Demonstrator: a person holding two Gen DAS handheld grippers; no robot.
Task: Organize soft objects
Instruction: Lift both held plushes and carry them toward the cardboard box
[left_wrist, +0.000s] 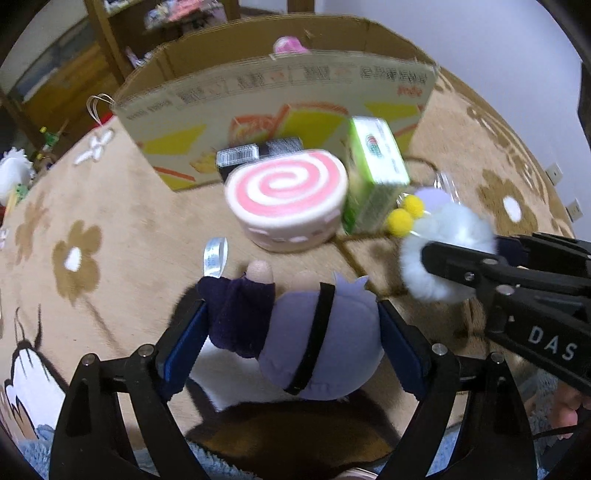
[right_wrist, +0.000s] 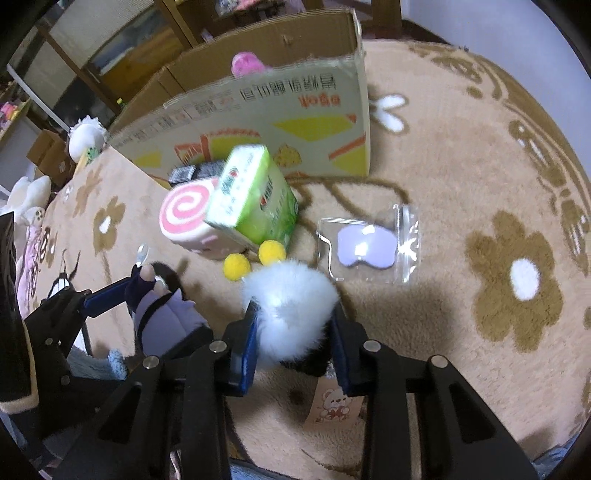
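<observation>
Over the flowery rug, left gripper (left_wrist: 291, 332) is squeezing a purple plush doll (left_wrist: 317, 343) and right gripper (right_wrist: 293, 328) is pinching a white fluffy pompom (right_wrist: 291, 295), both short of the cardboard box (right_wrist: 258, 110), swirl cushion (left_wrist: 286, 199) still waiting

The left tool (left_wrist: 291, 328) has its blue-padded fingers (left_wrist: 184, 347) pressed against something held between them. The right tool (right_wrist: 293, 332), just beside it, is likewise clamped, both angled forward and downward.

"das" stands on the right tool's (left_wrist: 428, 254) arm.
</observation>
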